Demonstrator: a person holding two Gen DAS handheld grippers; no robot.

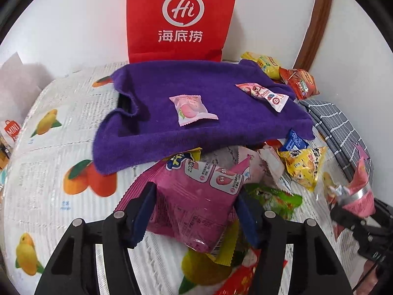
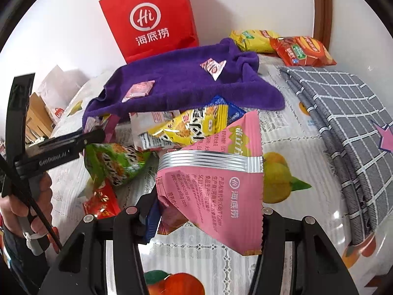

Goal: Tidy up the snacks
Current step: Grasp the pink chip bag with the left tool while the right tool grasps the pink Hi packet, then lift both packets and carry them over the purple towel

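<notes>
Two packets point(image 1: 192, 110) on one purple towel point(image 1: 157, 123), one red bag point(image 1: 181, 17).

The left gripper point(image 1: 196, 211) tilts downward, fingers point(image 1: 141, 211) clamped on a magenta snack bag point(image 1: 194, 196). The right gripper point(image 2: 206, 221), also tilted down, grips a pink snack packet point(image 2: 213, 191).

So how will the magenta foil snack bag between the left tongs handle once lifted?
The magenta foil snack bag looks puffy and creased, so probably light and crushable. Its glossy film may slip against the left tongs. Held near one end, it will likely sag and swing.
</notes>
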